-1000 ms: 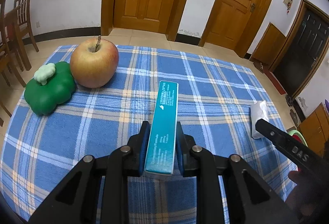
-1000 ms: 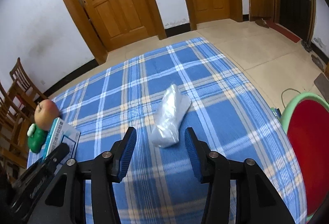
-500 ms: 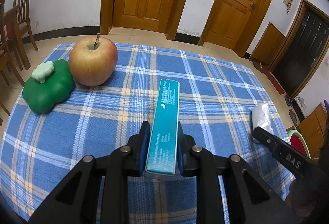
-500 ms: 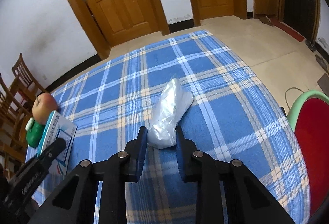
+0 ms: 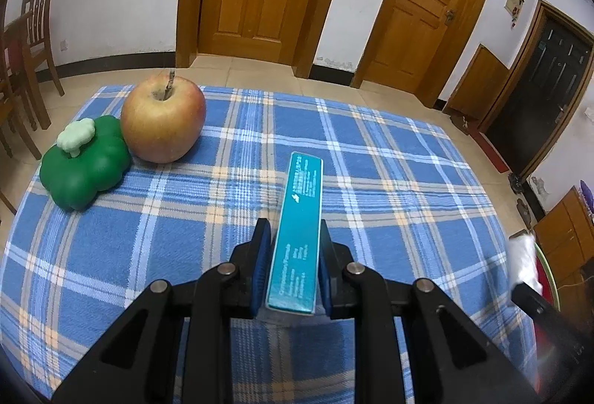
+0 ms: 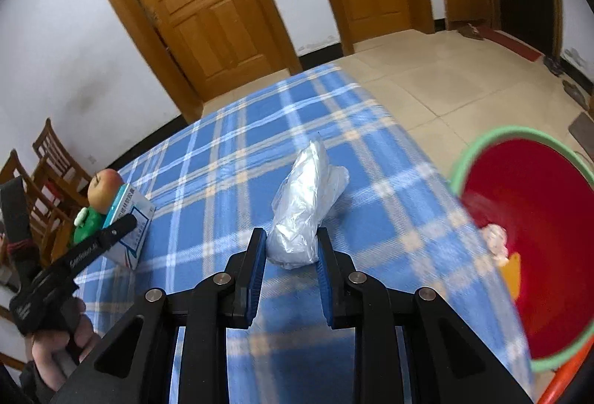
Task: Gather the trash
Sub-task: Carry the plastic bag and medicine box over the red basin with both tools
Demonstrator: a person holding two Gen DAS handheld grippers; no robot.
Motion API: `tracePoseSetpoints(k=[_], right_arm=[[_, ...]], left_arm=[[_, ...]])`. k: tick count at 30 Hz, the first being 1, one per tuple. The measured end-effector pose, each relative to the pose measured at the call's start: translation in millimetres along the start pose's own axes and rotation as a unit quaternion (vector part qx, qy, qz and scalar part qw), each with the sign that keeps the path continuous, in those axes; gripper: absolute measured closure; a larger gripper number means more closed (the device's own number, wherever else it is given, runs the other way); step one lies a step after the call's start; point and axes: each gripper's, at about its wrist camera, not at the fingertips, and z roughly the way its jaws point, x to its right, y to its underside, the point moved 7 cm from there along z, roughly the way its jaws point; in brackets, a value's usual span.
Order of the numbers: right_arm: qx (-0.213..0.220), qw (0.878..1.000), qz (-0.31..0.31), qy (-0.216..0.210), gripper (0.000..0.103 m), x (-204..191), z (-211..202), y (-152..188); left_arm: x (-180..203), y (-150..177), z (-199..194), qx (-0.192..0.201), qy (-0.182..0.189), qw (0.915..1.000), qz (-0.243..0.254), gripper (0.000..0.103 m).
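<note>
Currently left tongs [image 5: 291, 266] clenched on a teal box [image 5: 299, 229], blue pads pressed to both long sides, box standing on edge and pointing away over the plaid surface [image 5: 389, 181]. From the right wrist view the same box [image 6: 128, 229] shows its white face, and a hand [image 6: 55, 341] grips the left tool's handle at lower left. Right tongs [image 6: 291, 268] clenched on a crumpled plastic bag [image 6: 306, 207]; pads squeeze its near end, the rest sticks forward above the cloth. Whether the far end of the bag touches the cloth, can't tell. Right view is motion-blurred. Red bin [image 6: 534, 237] with green rim sits just off the surface's right edge, below it, mouth open to the camera; a pale wad [image 6: 493, 240] and a yellow scrap [image 6: 512, 274] lie inside. In the left view the bag [image 5: 523, 263] shows as a white blur at far right. Apple [image 5: 163, 120] and green toy [image 5: 85, 163] sit touching at the far-left corner of the surface, well apart from both tongs. Wooden doors behind, chairs at left.
</note>
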Motion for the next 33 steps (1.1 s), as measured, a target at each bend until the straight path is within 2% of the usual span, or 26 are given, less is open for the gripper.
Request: tracePoseSetpoints(k=[11, 18, 25, 29, 33], right_arm=[[0.037, 0.994, 0.072, 0.070, 0.077, 95, -66, 20], [0.042, 0.986, 0.125, 0.106, 0.077, 148, -82, 30], [0.043, 0.983, 0.141, 0.107, 0.074, 163, -92, 35], [0.049, 0.983, 0.147, 0.098, 0.070, 165, -98, 37], [0.058, 0.983, 0.150, 0.087, 0.069, 168, -107, 39]], left_arm=[[20, 1, -6, 0.002, 0.026, 0.9995, 0.017, 0.080], [45, 6, -13, 0.002, 0.036, 0.9982, 0.047, 0.080], [82, 11, -37, 0.002, 0.067, 0.9949, 0.076, 0.080], [108, 17, -53, -0.002, 0.096, 0.9916, 0.087, 0.080], [136, 25, -63, -0.016, 0.126, 0.9871, 0.098, 0.080]])
